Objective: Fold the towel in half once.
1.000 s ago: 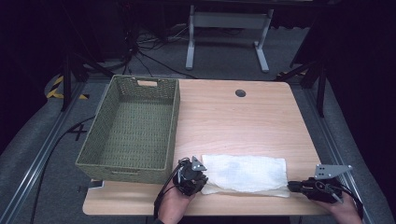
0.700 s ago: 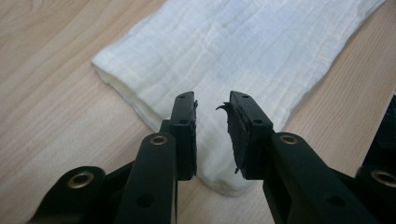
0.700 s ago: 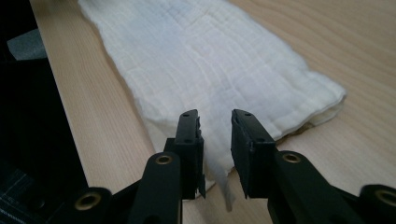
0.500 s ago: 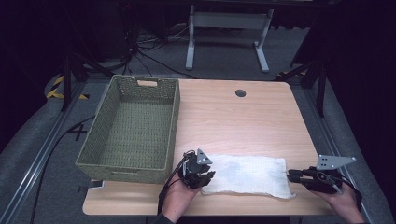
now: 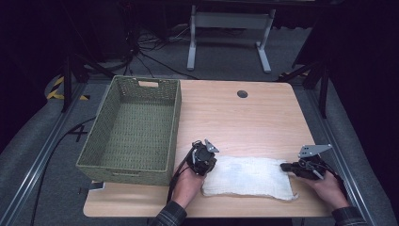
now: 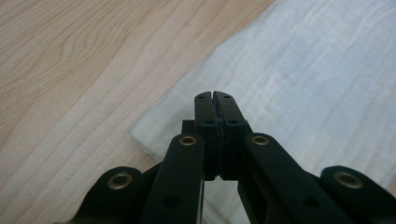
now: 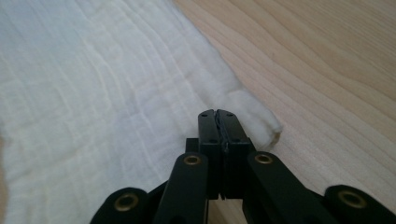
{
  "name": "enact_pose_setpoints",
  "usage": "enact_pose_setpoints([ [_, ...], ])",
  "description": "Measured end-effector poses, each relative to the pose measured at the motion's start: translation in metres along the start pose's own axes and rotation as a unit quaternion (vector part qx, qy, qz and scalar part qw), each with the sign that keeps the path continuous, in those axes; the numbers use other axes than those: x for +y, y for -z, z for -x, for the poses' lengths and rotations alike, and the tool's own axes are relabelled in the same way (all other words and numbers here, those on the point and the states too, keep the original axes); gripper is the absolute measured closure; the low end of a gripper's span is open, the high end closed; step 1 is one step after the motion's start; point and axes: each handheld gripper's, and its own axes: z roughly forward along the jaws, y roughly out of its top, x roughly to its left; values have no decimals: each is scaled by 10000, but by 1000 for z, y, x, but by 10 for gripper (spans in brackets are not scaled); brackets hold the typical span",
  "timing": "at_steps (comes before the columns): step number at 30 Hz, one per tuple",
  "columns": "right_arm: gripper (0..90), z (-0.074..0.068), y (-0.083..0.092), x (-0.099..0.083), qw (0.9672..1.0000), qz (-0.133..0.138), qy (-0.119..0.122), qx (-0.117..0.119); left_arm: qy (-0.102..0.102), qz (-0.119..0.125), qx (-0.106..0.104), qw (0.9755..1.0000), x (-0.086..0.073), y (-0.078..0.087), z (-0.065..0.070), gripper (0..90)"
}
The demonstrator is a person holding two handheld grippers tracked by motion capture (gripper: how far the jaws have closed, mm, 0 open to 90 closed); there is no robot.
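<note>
A white folded cloth (image 5: pixel 247 176) lies flat near the table's front edge. My left gripper (image 5: pixel 212 164) sits at the cloth's left end. In the left gripper view, its jaws have just closed and meet tip to tip (image 6: pixel 215 95) above the cloth (image 6: pixel 317 70) near its corner, with nothing visible between them. My right gripper (image 5: pixel 284 166) is at the cloth's right end. Its jaws have also just closed, and they stand pressed together (image 7: pixel 218 113) over the cloth (image 7: pixel 93 93) beside a rolled corner, with no fabric visibly pinched.
A green woven basket (image 5: pixel 176 122) stands empty on the left half of the wooden table (image 5: pixel 235 122). A small round black grommet (image 5: pixel 242 93) sits at the table's far edge. Beyond the table are a grey stand and cables on the floor.
Both hands have slid away from the front edge. The left gripper went slightly right and the right gripper left, onto the cloth's ends. The cloth lies much as before.
</note>
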Motion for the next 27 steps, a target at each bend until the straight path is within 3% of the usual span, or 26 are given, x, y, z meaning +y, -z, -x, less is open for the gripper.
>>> enact_pose_setpoints([
  [6, 900, 13, 0, 0, 9997, 35, -158, -166, -32, -174, -41, 9998, 1, -14, -6, 893],
  [9, 900, 20, 1, 0, 9994, 44, -185, -290, -33, -114, -54, 9999, 3, -17, -7, 893],
  [13, 900, 31, 0, 3, 9989, 60, -257, -391, -117, -105, 76, 9998, 12, -24, -13, 893],
  [17, 900, 38, -1, 5, 9986, 59, -261, -447, -27, -58, 118, 9999, 18, -28, -17, 886],
  [22, 828, 46, 2, 9, 9979, 177, -288, -545, 66, 128, 289, 9995, 24, -24, -25, 821],
  [23, 790, 50, 6, 10, 9969, 270, -373, -641, 146, 94, 324, 9993, 25, -24, -29, 778],
  [27, 746, 58, 8, 11, 9960, 379, -452, -669, 212, 69, 358, 9991, 24, -25, -36, 701],
])
